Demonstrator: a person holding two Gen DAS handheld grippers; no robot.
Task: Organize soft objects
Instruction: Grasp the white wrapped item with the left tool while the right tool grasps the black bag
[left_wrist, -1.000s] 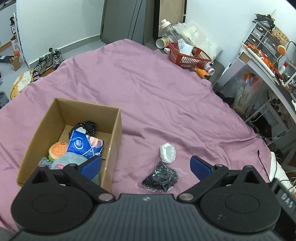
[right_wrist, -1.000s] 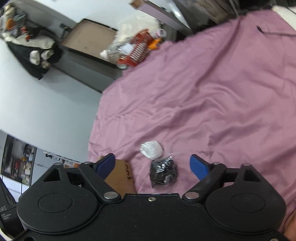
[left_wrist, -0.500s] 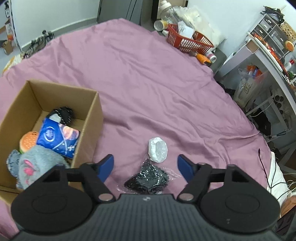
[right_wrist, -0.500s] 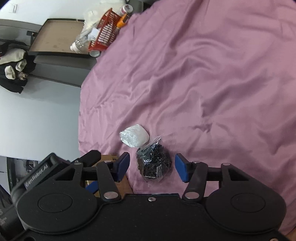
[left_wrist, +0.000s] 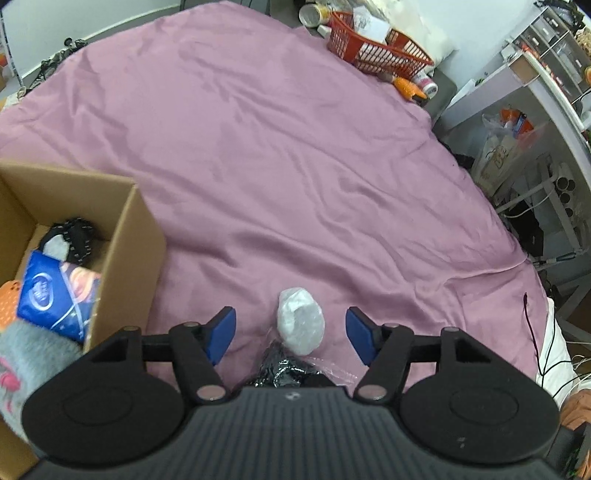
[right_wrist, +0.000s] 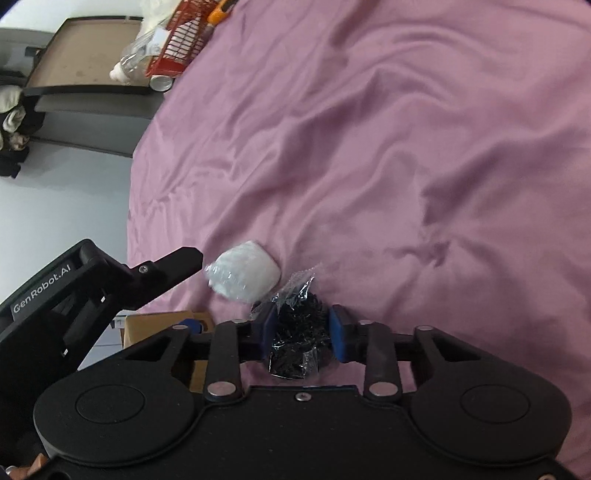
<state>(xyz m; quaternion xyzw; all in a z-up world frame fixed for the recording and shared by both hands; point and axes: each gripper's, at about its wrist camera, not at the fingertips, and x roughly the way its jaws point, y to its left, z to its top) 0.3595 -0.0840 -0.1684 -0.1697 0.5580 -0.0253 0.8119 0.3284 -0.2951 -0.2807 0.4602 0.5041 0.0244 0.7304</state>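
Pinching the black bundle (right_wrist: 297, 334) between right tongs (right_wrist: 301, 328).

Red basket (left_wrist: 380, 51) of clutter at far bed edge, orange bottle (left_wrist: 406, 86) beside it; white shelving (left_wrist: 546, 85) right; shoes (left_wrist: 55, 61) on floor, far left.

The right claw (right_wrist: 299, 328) was wide open a second ago; now its blue pads press both sides of the black crinkly bag (right_wrist: 297, 332). The left claw (left_wrist: 290, 334) has moved closer, and the white wrapped bundle (left_wrist: 301, 320) now sits between its pads.
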